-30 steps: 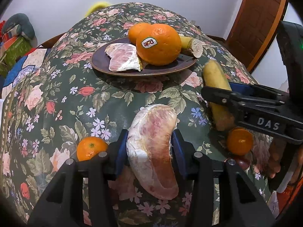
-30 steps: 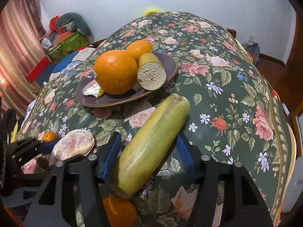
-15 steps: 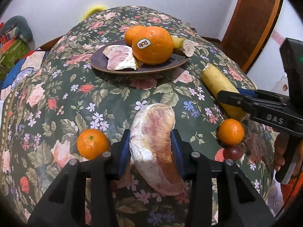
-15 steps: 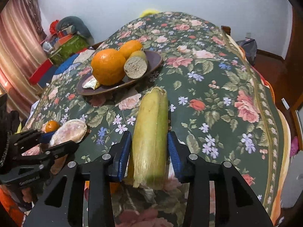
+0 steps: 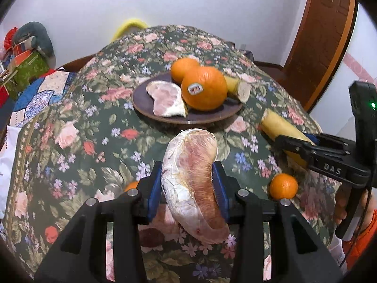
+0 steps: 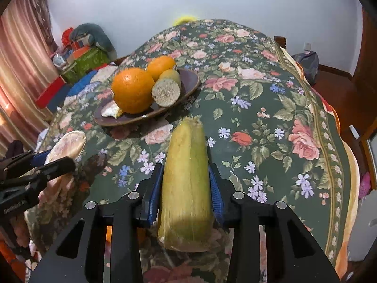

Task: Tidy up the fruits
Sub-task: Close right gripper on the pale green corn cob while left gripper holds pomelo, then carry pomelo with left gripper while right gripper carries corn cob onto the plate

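My left gripper [image 5: 188, 186] is shut on a peeled pomelo segment [image 5: 190, 176] and holds it above the floral tablecloth, short of the dark plate [image 5: 165, 115]. The plate carries a large stickered orange [image 5: 203, 88], a second orange [image 5: 182, 69], a pomelo piece [image 5: 166, 99] and a cut corn piece [image 5: 239, 88]. My right gripper [image 6: 186, 186] is shut on a husked corn cob [image 6: 186, 172], held above the cloth in front of the plate [image 6: 190, 82]. It also shows in the left wrist view [image 5: 304, 146].
A small tangerine [image 5: 284, 186] lies on the cloth at the right, another [image 5: 132, 185] peeks out beside my left fingers. Piled cloths and boxes [image 6: 82, 54] stand beyond the table's left side. A wooden door [image 5: 327, 35] is at the right.
Both grippers have lifted their loads off the cloth and risen. The corn has swung from slanted to pointing straight ahead. The plate looks farther away.
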### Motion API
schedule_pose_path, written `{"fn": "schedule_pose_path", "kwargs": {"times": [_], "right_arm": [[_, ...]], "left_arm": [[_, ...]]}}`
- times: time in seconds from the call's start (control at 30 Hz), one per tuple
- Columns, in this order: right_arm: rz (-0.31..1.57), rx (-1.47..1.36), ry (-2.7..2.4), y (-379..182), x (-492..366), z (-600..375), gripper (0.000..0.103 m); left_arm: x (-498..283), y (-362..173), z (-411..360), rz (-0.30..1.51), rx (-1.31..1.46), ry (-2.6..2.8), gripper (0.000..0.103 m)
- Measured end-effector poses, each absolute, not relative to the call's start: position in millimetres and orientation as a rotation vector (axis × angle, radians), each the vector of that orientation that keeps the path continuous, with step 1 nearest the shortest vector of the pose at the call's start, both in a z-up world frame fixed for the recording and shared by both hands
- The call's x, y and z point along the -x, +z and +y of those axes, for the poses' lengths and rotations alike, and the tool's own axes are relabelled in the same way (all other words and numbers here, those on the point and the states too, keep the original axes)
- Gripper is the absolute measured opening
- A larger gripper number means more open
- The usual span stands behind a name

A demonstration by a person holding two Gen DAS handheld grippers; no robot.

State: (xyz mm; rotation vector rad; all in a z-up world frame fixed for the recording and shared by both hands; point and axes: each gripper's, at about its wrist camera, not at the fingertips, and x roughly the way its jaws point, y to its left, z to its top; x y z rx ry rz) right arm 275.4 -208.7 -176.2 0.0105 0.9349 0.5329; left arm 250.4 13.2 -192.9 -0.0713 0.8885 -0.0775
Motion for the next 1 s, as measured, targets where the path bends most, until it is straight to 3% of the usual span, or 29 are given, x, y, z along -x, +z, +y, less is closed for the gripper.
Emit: {"fn": "schedule_pose_path", "kwargs": {"times": [0.57, 1.0], "right_arm": [[0.747, -0.005, 0.574, -101.6, -280.7, -196.9, 0.034], [0.756, 0.035, 0.618, -107.9, -319.7, -155.7, 0.034]], "left_arm": [[-276.9, -143.5, 33.8, 0.765, 0.131, -0.056, 0.041], [-323.7, -144.2, 50.3, 0.748, 0.134, -0.042, 0.041]]}}
